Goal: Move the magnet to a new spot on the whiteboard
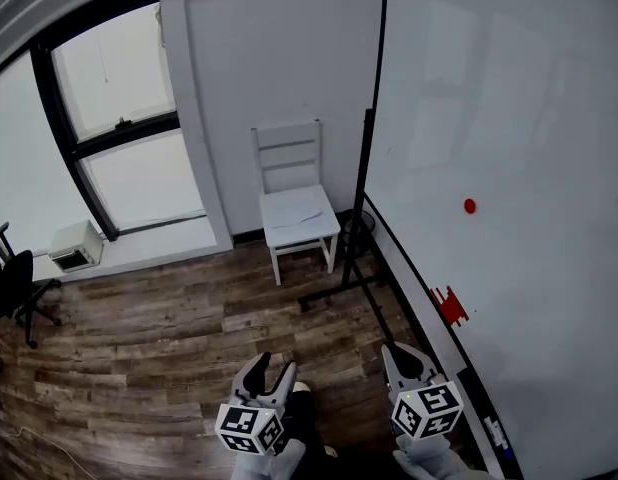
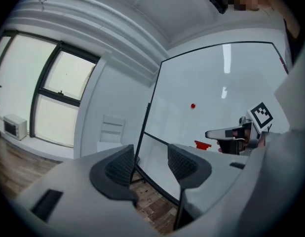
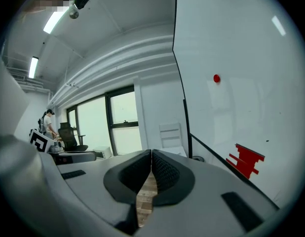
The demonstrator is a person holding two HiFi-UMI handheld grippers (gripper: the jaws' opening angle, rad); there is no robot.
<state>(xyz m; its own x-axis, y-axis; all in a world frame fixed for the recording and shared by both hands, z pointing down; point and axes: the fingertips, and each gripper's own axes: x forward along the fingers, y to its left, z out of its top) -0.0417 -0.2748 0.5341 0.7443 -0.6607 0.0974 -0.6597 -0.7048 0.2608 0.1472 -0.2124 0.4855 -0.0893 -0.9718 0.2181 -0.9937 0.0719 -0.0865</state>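
Distance explains the pose: the small round red magnet (image 1: 470, 206) sits alone on the large white whiteboard (image 1: 529, 98) at the right of the head view, well above and apart from both tools, which hang low at the bottom edge over the wood-plank floor (image 1: 139, 338). The left tool (image 1: 272, 370) is released, jaws spread with nothing between them, while the right tool (image 1: 404, 360), nearer the board, is clenched on nothing. By that, the reach seems not yet begun, and the right tool would need to spread before taking the magnet.
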